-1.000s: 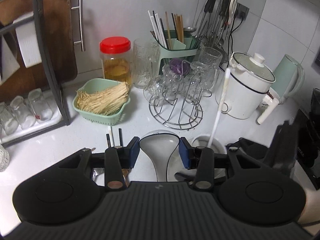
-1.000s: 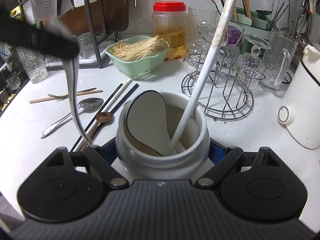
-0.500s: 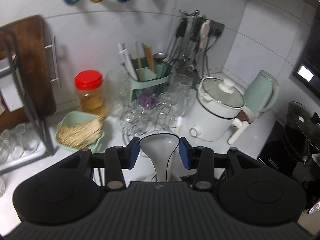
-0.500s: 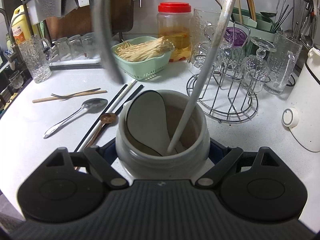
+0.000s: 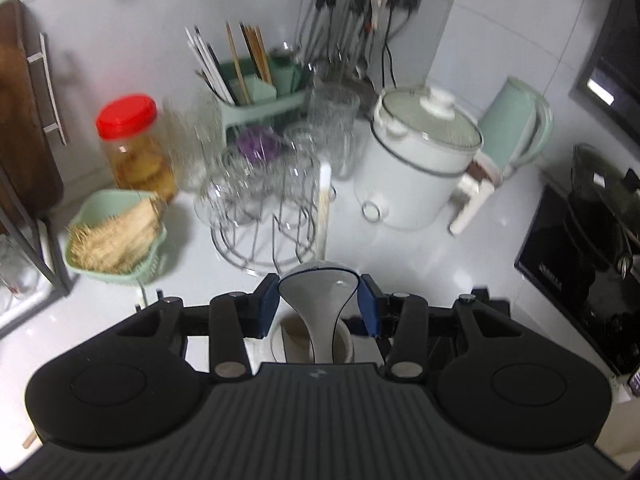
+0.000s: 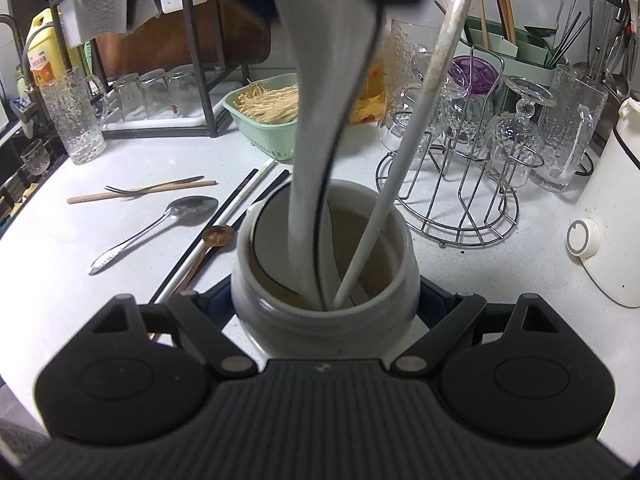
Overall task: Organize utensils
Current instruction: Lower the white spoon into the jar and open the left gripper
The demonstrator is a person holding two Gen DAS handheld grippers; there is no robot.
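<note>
My left gripper is shut on the bowl of a grey-white ceramic spoon, held upright with its handle down inside the white utensil jar. In the right wrist view the spoon runs down into the jar, which my right gripper is shut on at the counter. A long white chopstick leans in the jar, beside another spoon. On the counter left of the jar lie a steel spoon, a small copper spoon, dark and white chopsticks and a fork.
A wire rack of glasses stands right of the jar, a white cooker beyond it. A green basket of enoki mushrooms, a red-lidded jar, a green cutlery holder and a dish rack line the back.
My left gripper rose with the ceramic spoon, swung over the jar and lowered the spoon's handle into it. My right gripper kept holding the jar still.
</note>
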